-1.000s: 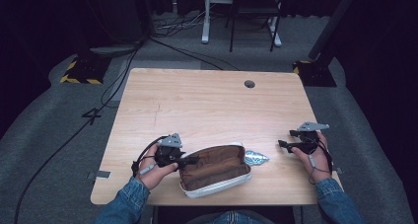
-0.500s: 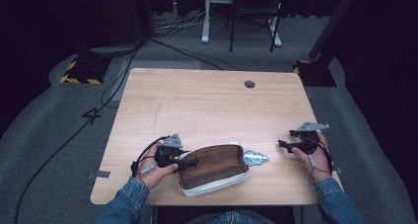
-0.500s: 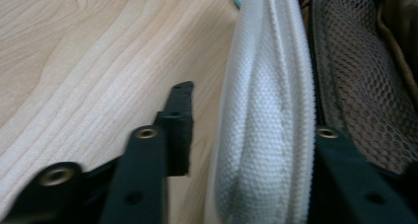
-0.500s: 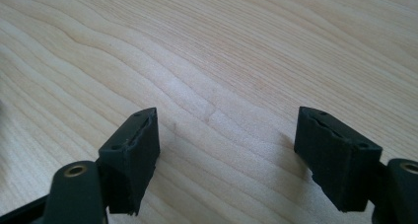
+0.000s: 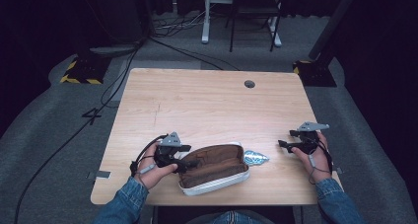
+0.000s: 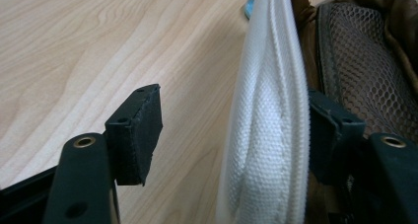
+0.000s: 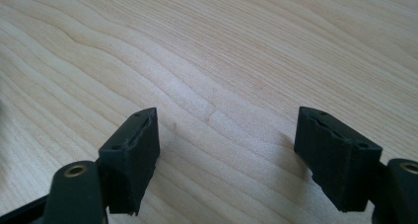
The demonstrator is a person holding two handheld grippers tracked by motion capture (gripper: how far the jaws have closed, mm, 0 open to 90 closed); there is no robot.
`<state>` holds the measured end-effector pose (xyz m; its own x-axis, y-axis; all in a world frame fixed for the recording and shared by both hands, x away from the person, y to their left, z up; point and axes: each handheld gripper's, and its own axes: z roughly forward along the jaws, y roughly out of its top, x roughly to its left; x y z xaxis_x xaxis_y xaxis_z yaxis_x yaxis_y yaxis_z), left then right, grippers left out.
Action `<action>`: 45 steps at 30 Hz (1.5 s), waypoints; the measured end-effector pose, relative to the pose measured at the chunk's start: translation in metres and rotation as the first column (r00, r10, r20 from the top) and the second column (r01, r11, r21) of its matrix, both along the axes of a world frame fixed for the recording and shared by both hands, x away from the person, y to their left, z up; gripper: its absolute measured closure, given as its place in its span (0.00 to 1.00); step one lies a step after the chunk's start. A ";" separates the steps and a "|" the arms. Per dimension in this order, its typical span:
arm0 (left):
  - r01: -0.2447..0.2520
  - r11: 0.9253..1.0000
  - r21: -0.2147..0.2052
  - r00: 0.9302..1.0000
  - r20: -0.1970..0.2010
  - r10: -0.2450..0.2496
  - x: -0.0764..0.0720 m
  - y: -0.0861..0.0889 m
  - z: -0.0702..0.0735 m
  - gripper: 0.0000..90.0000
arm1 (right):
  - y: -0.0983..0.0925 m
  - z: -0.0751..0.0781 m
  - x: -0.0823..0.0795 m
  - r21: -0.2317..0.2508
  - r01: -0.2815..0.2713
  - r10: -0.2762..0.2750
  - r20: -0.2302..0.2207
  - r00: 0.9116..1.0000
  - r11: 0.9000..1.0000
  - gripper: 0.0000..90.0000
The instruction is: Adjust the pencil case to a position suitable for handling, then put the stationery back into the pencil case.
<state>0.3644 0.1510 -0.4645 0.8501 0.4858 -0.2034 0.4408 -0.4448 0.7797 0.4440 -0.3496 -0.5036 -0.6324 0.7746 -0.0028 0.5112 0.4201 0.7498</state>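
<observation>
Left gripper view: left gripper (image 6: 231, 130) fingers just opening, straddling pouch (image 6: 266, 135) rim; no readable writing.

A "4" (image 5: 91, 116) on the grey floor (image 5: 59, 135) left of the table (image 5: 207, 105).

- Table (image 5: 207, 105): light wood top, round grommet hole (image 5: 249, 84) near far edge.
- Floor (image 5: 49, 135): grey carpet; black cables (image 5: 123, 76) trailing across.
- Yellow-black striped base (image 5: 79, 72) at far left.
- White desk legs (image 5: 207, 17) beyond; surroundings dark.
</observation>
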 end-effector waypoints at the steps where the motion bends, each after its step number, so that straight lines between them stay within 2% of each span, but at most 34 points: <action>1: -0.005 1.000 0.000 1.000 0.008 0.005 -0.001 0.001 0.002 0.32 | 0.000 0.000 0.000 0.000 0.000 0.000 0.000 1.000 1.000 0.28; 7: -0.020 1.000 -0.010 0.999 0.029 0.021 -0.005 0.008 0.011 0.30 | 0.000 0.000 0.000 0.001 0.000 0.000 0.000 1.000 1.000 0.28; 13: -0.037 0.998 -0.048 0.998 0.053 0.039 -0.010 0.018 0.023 0.30 | 0.000 0.000 0.000 0.001 0.000 0.000 0.000 1.000 1.000 0.28; 20: -0.066 0.996 -0.064 0.994 0.086 0.071 -0.015 0.033 0.033 0.30 | 0.000 0.000 0.000 0.000 0.000 0.000 0.000 1.000 1.000 0.28; 24: -0.109 0.990 -0.090 0.987 0.106 0.119 -0.018 0.050 0.038 0.30 | 0.000 0.000 0.000 0.000 -0.001 0.001 -0.002 1.000 1.000 0.28; 27: -0.161 0.984 -0.080 0.979 0.112 0.170 -0.020 0.063 0.039 0.30 | 0.000 0.000 0.000 0.001 -0.001 0.001 -0.002 1.000 1.000 0.28; 29: -0.218 0.975 -0.043 0.967 0.128 0.222 -0.020 0.073 0.037 0.29 | 0.000 0.000 0.000 0.003 0.003 -0.003 -0.003 1.000 1.000 0.29; 30: -0.233 0.972 -0.033 0.963 0.134 0.236 -0.019 0.076 0.036 0.29 | 0.000 0.000 0.000 0.003 0.005 -0.005 -0.004 1.000 1.000 0.29; 33: -0.299 0.954 -0.010 0.946 0.127 0.297 -0.016 0.088 0.030 0.26 | 0.000 0.000 0.000 0.003 0.007 -0.007 -0.003 1.000 1.000 0.29; 34: -0.326 0.945 -0.001 0.938 0.123 0.324 -0.015 0.092 0.027 0.25 | 0.000 0.000 0.000 0.004 0.008 -0.008 -0.004 1.000 1.000 0.29; 35: -0.326 0.945 -0.001 0.938 0.123 0.324 -0.015 0.092 0.027 0.24 | 0.000 0.000 0.000 0.004 0.008 -0.008 -0.004 1.000 1.000 0.29; 36: -0.357 0.934 0.029 0.927 0.132 0.350 -0.013 0.098 0.022 0.24 | -0.001 0.001 0.000 0.004 0.011 -0.010 -0.006 1.000 1.000 0.31; 37: -0.375 0.926 0.046 0.920 0.136 0.367 -0.012 0.100 0.019 0.23 | -0.001 0.001 0.001 0.003 0.011 -0.011 -0.008 1.000 1.000 0.33; 41: -0.426 0.902 0.067 0.901 0.115 0.417 -0.008 0.108 0.011 0.21 | -0.002 0.003 0.000 -0.001 0.008 -0.008 -0.022 1.000 1.000 0.36; 43: -0.453 0.887 0.092 0.890 0.105 0.444 -0.005 0.111 0.007 0.20 | -0.003 0.005 0.000 0.004 0.007 -0.007 -0.037 0.999 1.000 0.37; 45: -0.470 0.873 0.128 0.882 0.107 0.459 -0.003 0.113 0.001 0.20 | -0.003 0.007 -0.001 0.008 0.013 -0.013 -0.054 0.998 1.000 0.38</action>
<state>0.3617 0.2639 -0.4636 0.5285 0.8476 -0.0473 0.5708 -0.3136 0.7588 0.4427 -0.3530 -0.4962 -0.6212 0.7827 0.0375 0.5566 0.4071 0.7242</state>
